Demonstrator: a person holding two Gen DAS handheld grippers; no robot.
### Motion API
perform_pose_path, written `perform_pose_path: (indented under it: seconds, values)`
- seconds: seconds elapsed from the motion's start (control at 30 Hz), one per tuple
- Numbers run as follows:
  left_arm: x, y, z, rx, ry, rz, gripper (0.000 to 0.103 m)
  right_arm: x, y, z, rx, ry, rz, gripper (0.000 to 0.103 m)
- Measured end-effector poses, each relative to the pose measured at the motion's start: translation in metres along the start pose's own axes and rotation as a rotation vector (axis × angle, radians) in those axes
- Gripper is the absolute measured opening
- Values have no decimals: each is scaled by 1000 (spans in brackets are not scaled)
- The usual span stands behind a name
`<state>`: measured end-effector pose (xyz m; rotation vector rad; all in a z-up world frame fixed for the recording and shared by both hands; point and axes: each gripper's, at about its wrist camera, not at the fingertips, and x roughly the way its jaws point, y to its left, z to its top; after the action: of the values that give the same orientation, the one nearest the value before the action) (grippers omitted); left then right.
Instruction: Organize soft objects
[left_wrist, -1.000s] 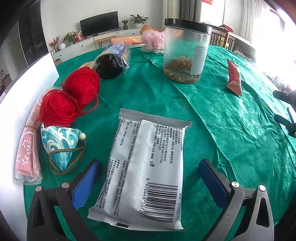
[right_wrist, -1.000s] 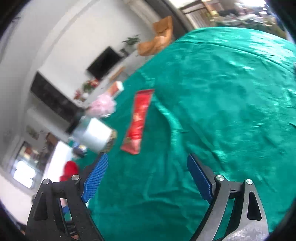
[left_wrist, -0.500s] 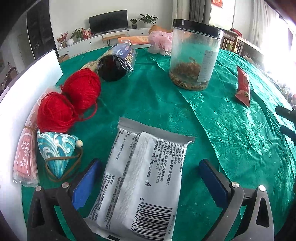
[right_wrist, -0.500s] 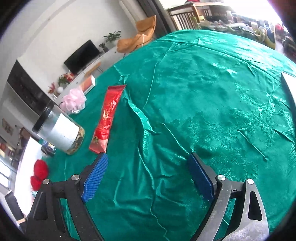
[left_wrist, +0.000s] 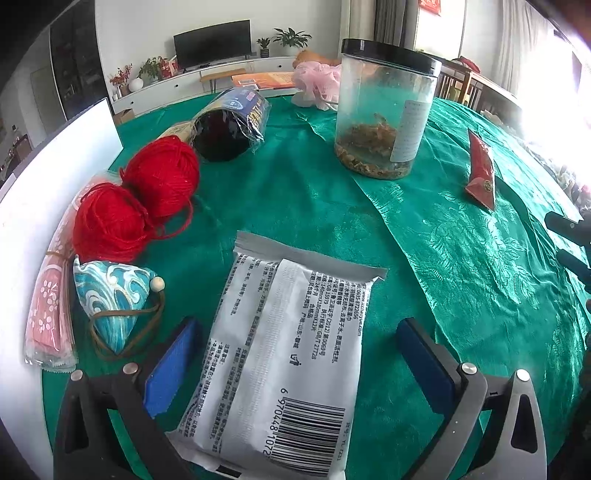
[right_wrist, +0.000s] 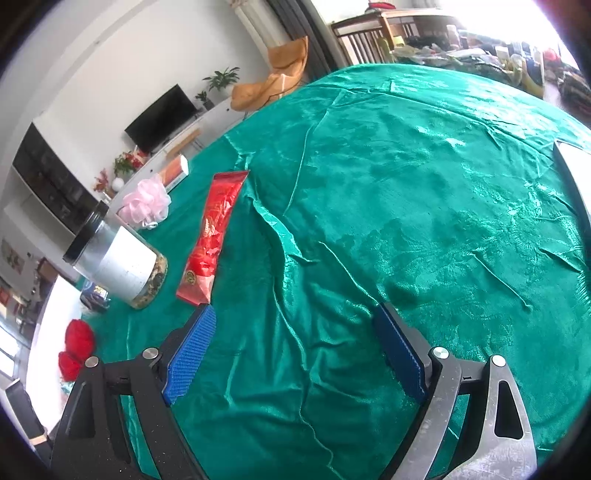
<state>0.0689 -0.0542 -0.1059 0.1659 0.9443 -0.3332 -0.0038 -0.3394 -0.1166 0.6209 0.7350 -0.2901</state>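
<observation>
left gripper (left_wrist: 295, 363): fingers apart, blue pads either side of the white packet, not touching it
white packet (left_wrist: 284, 365): lies flat on the green cloth at the table's near edge, barcode end toward the camera, sealed end pointing to the table's middle
right gripper (right_wrist: 295, 347): fingers apart, nothing between them, over bare wrinkled cloth
table (right_wrist: 424, 192): covered in shiny green cloth with creases
red yarn balls (left_wrist: 136, 205): two, touching each other, near the left edge, loose strand trailing onto the cloth
blue wave pouch (left_wrist: 112, 299): just beside the nearer yarn ball, brown cord and wooden bead attached, left of the packet
pink floral pack (left_wrist: 50, 310): at the left edge, against the white board (left_wrist: 33, 192)
clear jar (left_wrist: 384, 118): upright, black lid, brownish contents at the bottom, past the table's middle
dark wrapped roll (left_wrist: 231, 127): on its side, behind the yarn
pink mesh puff (left_wrist: 317, 83): far edge, behind the jar
red sachet (right_wrist: 210, 236): flat on the cloth, just beside the jar in the right wrist view, near the right gripper's left finger tip
</observation>
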Motion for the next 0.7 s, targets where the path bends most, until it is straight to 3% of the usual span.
perform_pose_path:
  seconds: [0.13,0.37,0.7]
  values:
    - [0,0,0,8,-1,-8,103,4,12,-4,-54,-8,-75,89]
    - [1,-2,1,9,-1,-1,103,25,46,-12,-260,50,-309,91]
    - [2,-2,2,10,-1,1,103,24,44,-13,-278,56,-316,93]
